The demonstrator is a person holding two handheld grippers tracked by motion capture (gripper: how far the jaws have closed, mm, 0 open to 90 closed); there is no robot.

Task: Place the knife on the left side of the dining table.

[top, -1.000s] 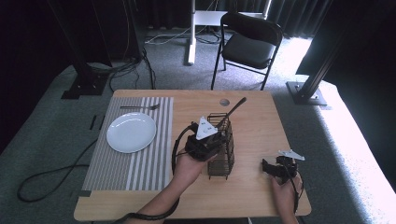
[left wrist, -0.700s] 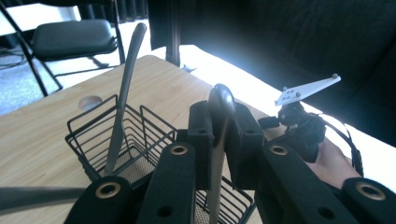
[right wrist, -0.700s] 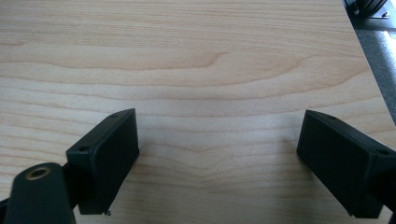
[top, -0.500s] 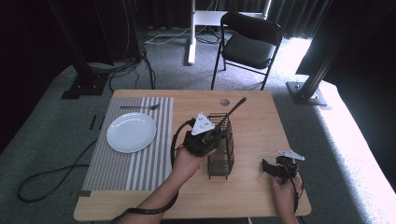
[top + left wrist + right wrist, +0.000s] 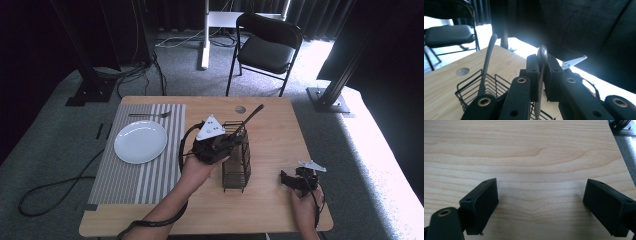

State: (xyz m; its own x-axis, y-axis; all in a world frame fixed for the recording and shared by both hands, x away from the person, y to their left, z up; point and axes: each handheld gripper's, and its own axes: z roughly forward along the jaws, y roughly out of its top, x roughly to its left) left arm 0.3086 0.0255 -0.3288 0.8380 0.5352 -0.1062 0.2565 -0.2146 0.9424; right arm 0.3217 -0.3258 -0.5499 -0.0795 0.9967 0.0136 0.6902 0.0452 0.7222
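Nearest the person, at about 4 o'clock on the table, the right gripper rests low in the hand with its jaws spread and nothing between them. The right gripper view looks along them at bare wood, so this hand seems to be parked out of the way.

At the middle of the table the left gripper reaches in from 9 o'clock to the top of the wire basket, which stands upright. Its jaws are clenched on the handle of a piece of cutlery that stands in the basket; a grip high on the handle suits lifting it straight up and out. A second handle leans out of the basket toward 1 o'clock.

The left gripper view shows the pinch itself, pads flat on the handle's rounded end, which the gripper's body hides from the high view.

Further left, at 10 o'clock, the high view adds a white plate on a striped mat, with a fork beyond it, probably where the cutlery belongs.
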